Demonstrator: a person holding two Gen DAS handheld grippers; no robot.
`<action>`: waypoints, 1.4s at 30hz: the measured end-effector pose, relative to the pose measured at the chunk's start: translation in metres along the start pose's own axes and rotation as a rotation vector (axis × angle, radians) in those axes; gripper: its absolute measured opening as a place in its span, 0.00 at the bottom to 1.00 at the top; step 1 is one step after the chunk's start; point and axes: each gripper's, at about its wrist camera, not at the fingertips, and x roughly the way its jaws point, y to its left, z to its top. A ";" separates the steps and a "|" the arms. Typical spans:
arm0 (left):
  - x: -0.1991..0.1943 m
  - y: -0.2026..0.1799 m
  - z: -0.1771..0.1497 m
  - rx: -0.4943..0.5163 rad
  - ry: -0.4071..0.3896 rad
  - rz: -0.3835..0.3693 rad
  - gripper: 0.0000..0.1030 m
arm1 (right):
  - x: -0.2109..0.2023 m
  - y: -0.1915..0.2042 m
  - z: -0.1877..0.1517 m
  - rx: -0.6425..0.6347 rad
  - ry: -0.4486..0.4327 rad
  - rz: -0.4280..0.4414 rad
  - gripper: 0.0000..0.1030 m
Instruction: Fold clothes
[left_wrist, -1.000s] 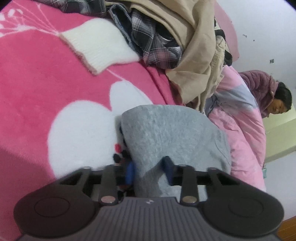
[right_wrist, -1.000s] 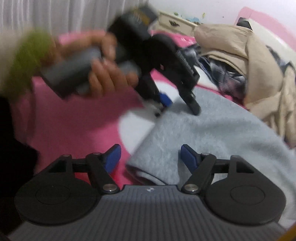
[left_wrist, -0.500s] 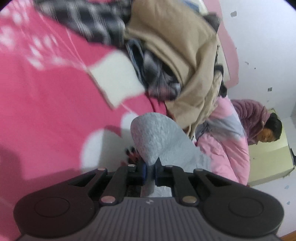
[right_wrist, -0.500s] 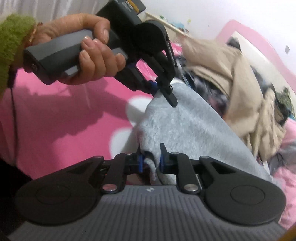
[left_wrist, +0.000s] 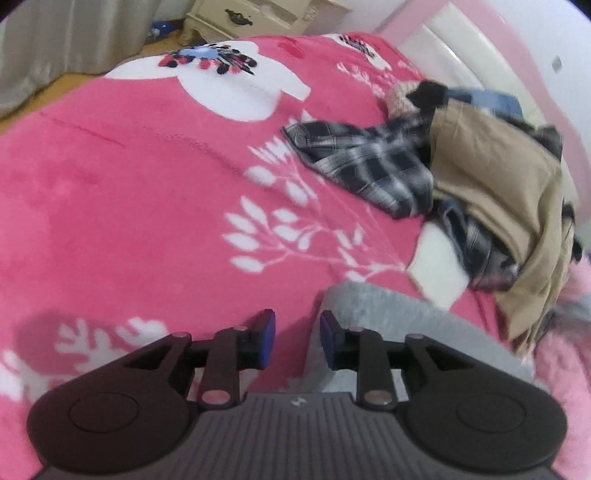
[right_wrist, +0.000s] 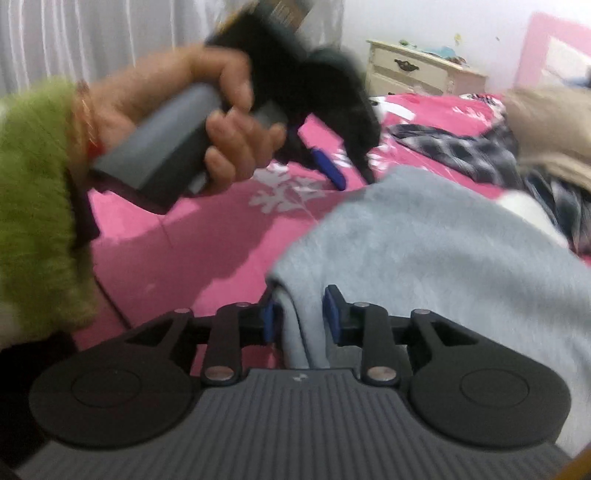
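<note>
A grey fleece garment (right_wrist: 424, 251) lies on the pink flowered blanket (right_wrist: 207, 251). One folded edge of it runs between the blue pads of my right gripper (right_wrist: 299, 321), whose jaws are opening and look loose on the cloth. A hand in a green sleeve carries my left gripper (right_wrist: 354, 179) above the garment's far edge. In the left wrist view, my left gripper (left_wrist: 297, 332) is opening over the blanket (left_wrist: 147, 203). The grey garment (left_wrist: 406, 325) lies just beside its right finger, and nothing is pinched between the pads.
A heap of clothes sits at the right: a plaid shirt (left_wrist: 369, 166), a tan garment (left_wrist: 491, 177) and a white knit piece (left_wrist: 436, 266). A cream nightstand (left_wrist: 251, 18) and a curtain (left_wrist: 55, 37) stand beyond the bed. The pink headboard (left_wrist: 461, 44) is at the back right.
The left gripper, pinching the grey garment half a second ago, has let go, risen and swung toward the bed's middle. The right gripper closed on the garment's edge, and its jaws have since widened.
</note>
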 end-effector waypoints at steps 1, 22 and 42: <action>-0.003 -0.004 -0.001 0.010 -0.024 0.004 0.26 | -0.022 -0.009 -0.006 0.017 -0.026 0.005 0.33; 0.017 -0.062 -0.034 0.293 -0.118 0.068 0.48 | -0.107 -0.292 -0.134 0.682 0.018 -0.278 0.69; 0.018 -0.083 -0.044 0.401 -0.126 0.022 0.46 | -0.113 -0.332 -0.147 0.712 -0.030 -0.378 0.35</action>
